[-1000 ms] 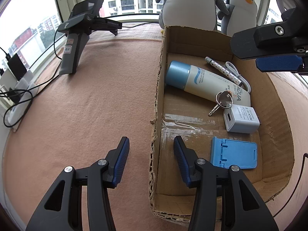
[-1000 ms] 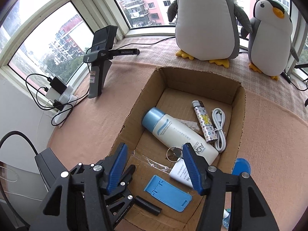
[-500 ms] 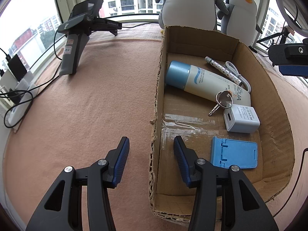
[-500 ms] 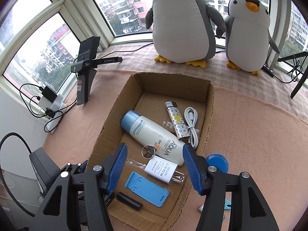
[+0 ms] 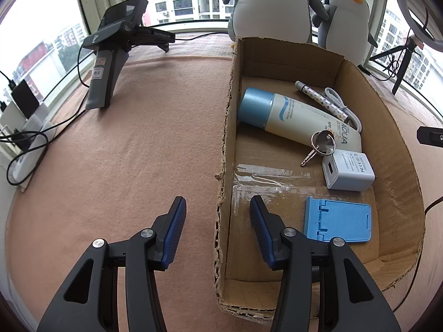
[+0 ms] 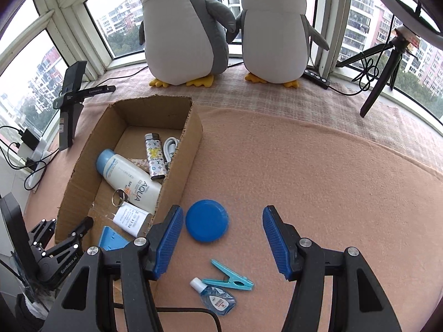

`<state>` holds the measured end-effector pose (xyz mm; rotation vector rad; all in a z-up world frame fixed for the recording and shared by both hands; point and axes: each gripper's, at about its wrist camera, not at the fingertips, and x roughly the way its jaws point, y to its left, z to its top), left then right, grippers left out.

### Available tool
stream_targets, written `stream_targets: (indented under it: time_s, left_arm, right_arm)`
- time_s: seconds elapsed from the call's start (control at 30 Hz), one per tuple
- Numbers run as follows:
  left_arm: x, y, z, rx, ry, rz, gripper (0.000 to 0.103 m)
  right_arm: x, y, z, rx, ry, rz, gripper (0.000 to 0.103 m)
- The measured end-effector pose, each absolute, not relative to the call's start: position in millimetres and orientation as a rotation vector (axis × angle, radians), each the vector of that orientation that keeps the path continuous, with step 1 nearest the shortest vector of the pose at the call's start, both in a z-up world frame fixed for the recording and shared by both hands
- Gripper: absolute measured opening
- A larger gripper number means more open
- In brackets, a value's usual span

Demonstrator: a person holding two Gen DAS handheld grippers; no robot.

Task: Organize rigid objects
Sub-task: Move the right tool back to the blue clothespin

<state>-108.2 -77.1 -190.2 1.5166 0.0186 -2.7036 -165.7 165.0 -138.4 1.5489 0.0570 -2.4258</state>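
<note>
Right gripper [image 6: 223,239], jaws apart and empty, poised over the blue round lid [image 6: 207,220] lying just beside the cardboard box [image 6: 191,149]; left gripper [image 5: 218,217] straddles the box wall, seemingly unclamped; next: descend, clench, transfer.

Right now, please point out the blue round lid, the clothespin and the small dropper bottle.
blue round lid [image 6: 207,220]: right wrist view, centre of its top.
clothespin [image 6: 231,277]: right wrist view, near the spring.
small dropper bottle [image 6: 218,301]: right wrist view, on its label.
</note>
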Motion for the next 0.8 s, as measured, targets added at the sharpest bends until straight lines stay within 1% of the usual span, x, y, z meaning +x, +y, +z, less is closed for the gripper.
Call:
stream_targets:
  time_s: [0.17,0.47,0.53,0.6,0.7,0.8]
  left_arm:
    - [-108.3,-77.3,-189.8,1.517,0.018,-2.703,0.048]
    - [-108.0,-77.6,-189.4,1.518,0.019,-2.702,0.048]
    - [-107.8,-77.8,-189.3,1.517,0.019,-2.702,0.048]
    - [-108.1,-77.3,-189.5,1.517,0.018,-2.702,0.048]
    - [-108.0,-77.3,-189.4,1.517,0.018,-2.702,0.048]
    - [-107.9,-77.5,-189.4,1.518,0.019,-2.702,0.048]
  right_arm:
    - [-153.5,171.8,-155.1,1.578,0.123,-2.383,0.056]
    - [-122.2,181.4,-174.9,1.586,0.33,-2.307,0.055]
    - [-118.8,185.1,-178.0,1.592,0.356,-2.294,0.052]
    - [-116.2,186.7,-181.4,1.599,0.39,-2.278,0.046]
    - [-115.4,186.3,-188.1,1.616,0.429,-2.252,0.043]
    - [-114.4,182.2,-193.6,1.617,0.474,-2.225,0.042]
